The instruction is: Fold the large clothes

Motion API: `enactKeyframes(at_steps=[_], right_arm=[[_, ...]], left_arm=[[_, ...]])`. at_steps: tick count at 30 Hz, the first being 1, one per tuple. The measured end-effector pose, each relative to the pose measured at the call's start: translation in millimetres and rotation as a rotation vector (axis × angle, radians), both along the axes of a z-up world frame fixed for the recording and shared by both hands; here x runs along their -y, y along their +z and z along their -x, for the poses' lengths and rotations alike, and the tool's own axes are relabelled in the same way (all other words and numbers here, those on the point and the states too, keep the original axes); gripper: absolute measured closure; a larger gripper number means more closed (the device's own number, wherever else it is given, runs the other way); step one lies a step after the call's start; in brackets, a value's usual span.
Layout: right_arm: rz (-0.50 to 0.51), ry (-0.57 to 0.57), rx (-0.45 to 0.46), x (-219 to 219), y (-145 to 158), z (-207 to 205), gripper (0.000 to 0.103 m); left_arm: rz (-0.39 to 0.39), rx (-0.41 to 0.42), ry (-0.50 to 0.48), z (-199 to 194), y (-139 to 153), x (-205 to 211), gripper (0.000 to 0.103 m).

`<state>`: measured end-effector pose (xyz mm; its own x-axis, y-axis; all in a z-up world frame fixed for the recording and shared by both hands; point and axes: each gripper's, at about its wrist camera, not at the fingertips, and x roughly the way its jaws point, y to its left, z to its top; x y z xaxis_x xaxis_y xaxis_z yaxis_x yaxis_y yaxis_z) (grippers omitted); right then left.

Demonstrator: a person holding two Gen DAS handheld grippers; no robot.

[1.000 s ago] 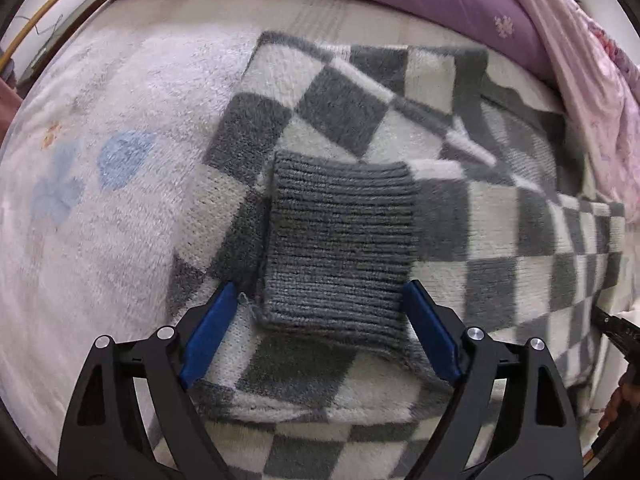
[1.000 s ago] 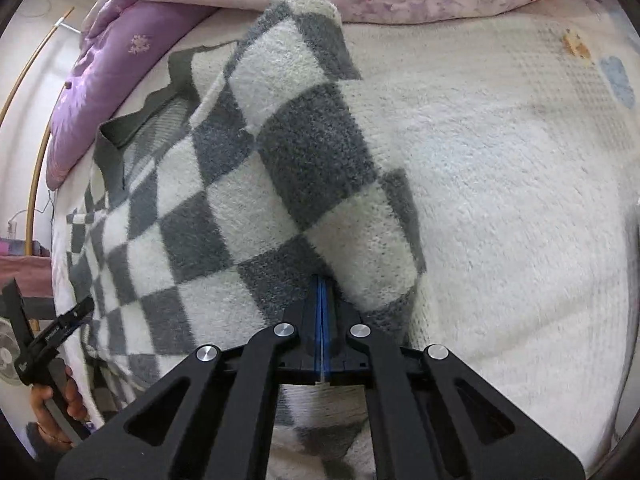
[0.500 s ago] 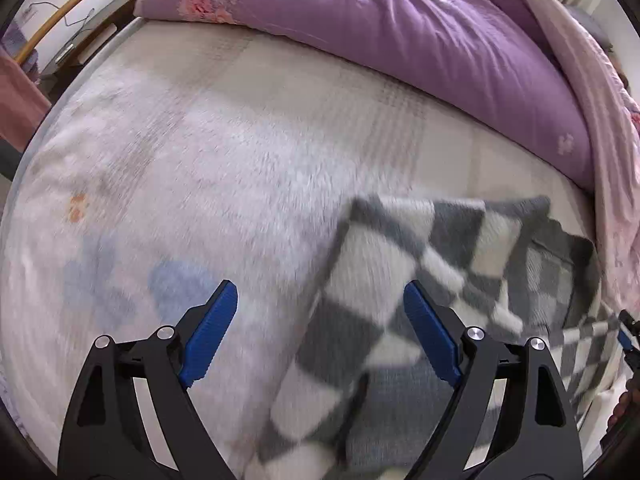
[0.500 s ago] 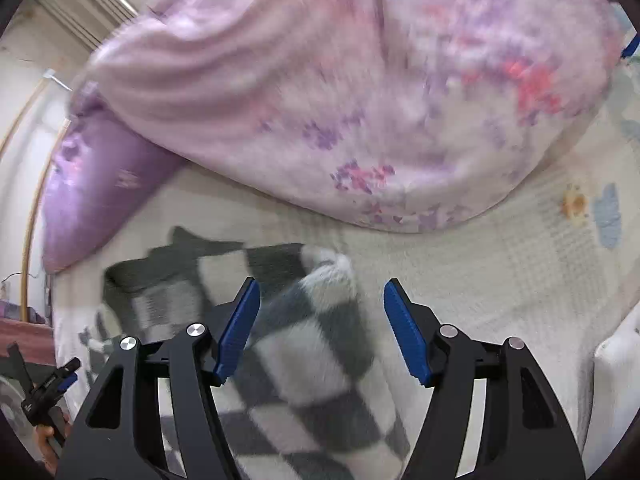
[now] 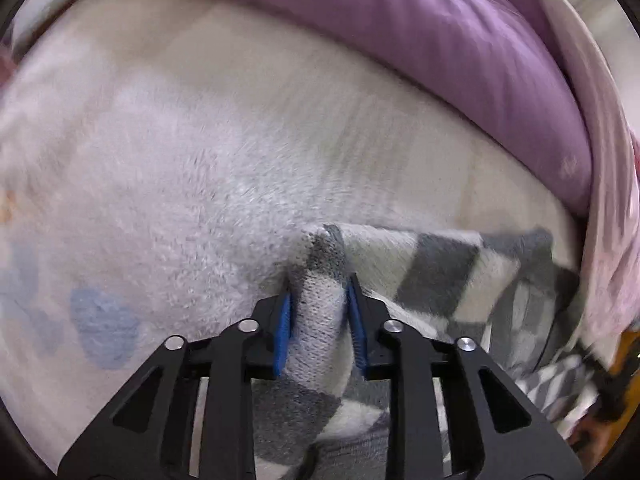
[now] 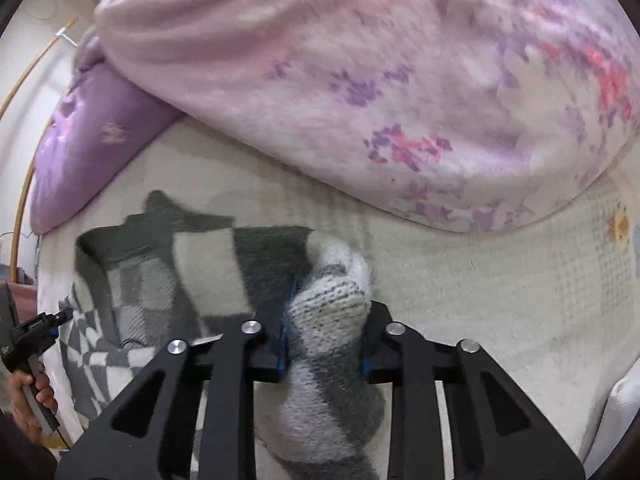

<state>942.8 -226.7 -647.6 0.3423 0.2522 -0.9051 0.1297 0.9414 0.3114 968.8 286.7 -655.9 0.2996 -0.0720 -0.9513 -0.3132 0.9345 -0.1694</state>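
Observation:
A grey and white checkered knit sweater (image 5: 436,272) lies on a white fleece bed cover (image 5: 180,160). My left gripper (image 5: 320,304) is shut on a bunched corner of the sweater at its left edge. My right gripper (image 6: 326,312) is shut on a bunched corner of the sweater (image 6: 208,272) at its right edge. The rest of the sweater spreads between the two grips, with its dark collar (image 6: 160,208) toward the pillows. The left gripper and the hand holding it show at the left edge of the right wrist view (image 6: 36,332).
A purple pillow (image 5: 440,40) and a pink flowered quilt (image 6: 400,80) lie along the far side of the bed cover (image 6: 480,280). The quilt also runs down the right side in the left wrist view (image 5: 608,200).
Both grippers were open half a second ago and have closed on the sweater's far corners. One second ago the right gripper was shut on a sleeve fold and the left hovered open over a cuff.

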Motion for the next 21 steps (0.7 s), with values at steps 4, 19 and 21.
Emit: enactKeyframes(at_steps=[4,19,21], right_arm=[[-0.030,-0.001,0.112,7,34,31,0.084],[-0.076,0.022,0.345,22,153,240,0.085],[-0.091,0.012,0.301,25,148,280,0.084]], left_arm=[[-0.030,0.119,-0.038,24,37,6,0.081],[-0.062,0.276,-0.057,275,139,26,0.086],[-0.075,0.210,-0.034,308,130,23,0.090]])
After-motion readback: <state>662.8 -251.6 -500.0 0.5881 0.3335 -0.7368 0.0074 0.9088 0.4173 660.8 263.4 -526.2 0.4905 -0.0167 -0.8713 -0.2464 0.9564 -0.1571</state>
